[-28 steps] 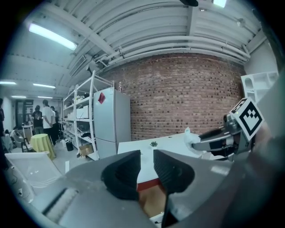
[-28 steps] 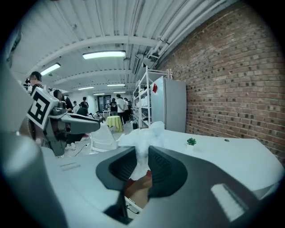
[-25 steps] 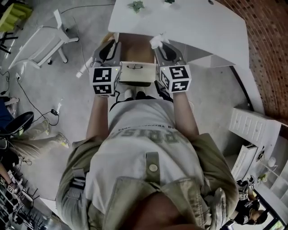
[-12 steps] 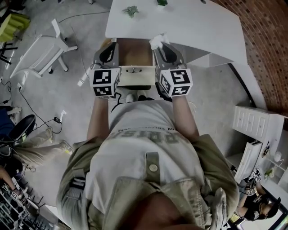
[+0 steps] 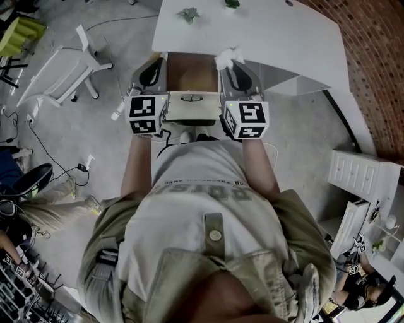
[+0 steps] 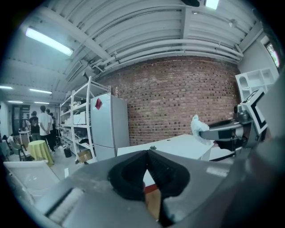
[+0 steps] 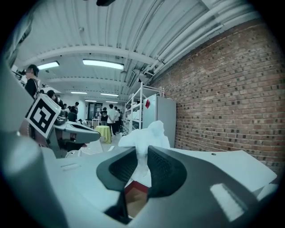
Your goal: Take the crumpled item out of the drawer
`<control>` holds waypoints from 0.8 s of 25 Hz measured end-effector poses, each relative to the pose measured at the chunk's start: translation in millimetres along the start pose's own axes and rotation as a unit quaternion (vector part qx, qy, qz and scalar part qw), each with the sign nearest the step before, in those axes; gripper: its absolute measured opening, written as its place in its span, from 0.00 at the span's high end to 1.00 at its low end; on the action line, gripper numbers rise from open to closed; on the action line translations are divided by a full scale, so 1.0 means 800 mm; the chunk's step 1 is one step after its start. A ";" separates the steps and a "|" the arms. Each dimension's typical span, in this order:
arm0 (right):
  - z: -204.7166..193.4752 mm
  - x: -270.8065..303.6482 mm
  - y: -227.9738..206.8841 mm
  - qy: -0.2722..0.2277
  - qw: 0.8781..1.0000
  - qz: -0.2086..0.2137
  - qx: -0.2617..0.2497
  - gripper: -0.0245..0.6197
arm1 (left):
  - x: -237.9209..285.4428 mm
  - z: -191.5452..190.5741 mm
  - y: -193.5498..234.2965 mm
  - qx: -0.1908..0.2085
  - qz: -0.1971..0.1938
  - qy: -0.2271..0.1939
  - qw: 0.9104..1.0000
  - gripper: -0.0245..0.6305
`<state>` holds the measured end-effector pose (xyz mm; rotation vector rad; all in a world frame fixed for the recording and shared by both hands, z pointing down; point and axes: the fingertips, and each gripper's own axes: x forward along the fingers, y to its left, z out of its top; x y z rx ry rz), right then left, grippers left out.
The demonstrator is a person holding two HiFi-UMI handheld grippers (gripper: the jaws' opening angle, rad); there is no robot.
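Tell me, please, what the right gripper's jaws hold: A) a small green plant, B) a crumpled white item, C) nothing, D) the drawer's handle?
B: in the right gripper view, the right gripper has its jaws pressed on the crumpled white item.

Drawer (image 5: 192, 72) open beneath the white surface (image 5: 271, 35); a tool at each side.
The right tool (image 5: 230, 65) holds the white crumpled item (image 5: 227, 57) at its tip, over the drawer's right edge; its jaws have just closed a little further on it. The left tool (image 5: 153, 65), jaws together, sits at the drawer's left edge. A small green object (image 5: 188, 14) lies on the surface.
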<state>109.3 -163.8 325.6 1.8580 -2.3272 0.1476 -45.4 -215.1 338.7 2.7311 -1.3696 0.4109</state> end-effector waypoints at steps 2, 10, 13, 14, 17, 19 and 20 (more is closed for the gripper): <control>0.000 0.001 0.002 -0.001 1.000 0.002 -0.001 0.85 | 0.001 -0.004 0.002 -0.009 -0.002 0.003 1.000 0.95; 0.005 0.004 0.001 -0.003 1.000 0.004 -0.006 0.85 | 0.003 -0.009 0.007 -0.018 -0.005 0.006 1.000 0.95; 0.006 0.009 -0.002 -0.004 1.000 0.002 -0.009 0.85 | 0.009 -0.012 0.010 -0.021 -0.007 0.007 1.000 0.95; 0.006 0.012 -0.003 -0.004 1.000 0.002 -0.009 0.85 | 0.011 -0.013 0.011 -0.022 -0.007 0.008 1.000 0.95; 0.005 0.017 -0.005 -0.003 1.000 0.001 -0.010 0.85 | 0.017 -0.017 0.012 -0.024 -0.011 0.012 1.000 0.95; 0.005 0.021 -0.007 -0.003 1.000 0.002 -0.010 0.85 | 0.022 -0.019 0.012 -0.025 -0.013 0.014 1.000 0.95; 0.005 0.023 -0.008 -0.003 1.000 0.003 -0.009 0.85 | 0.025 -0.019 0.012 -0.025 -0.014 0.015 0.999 0.95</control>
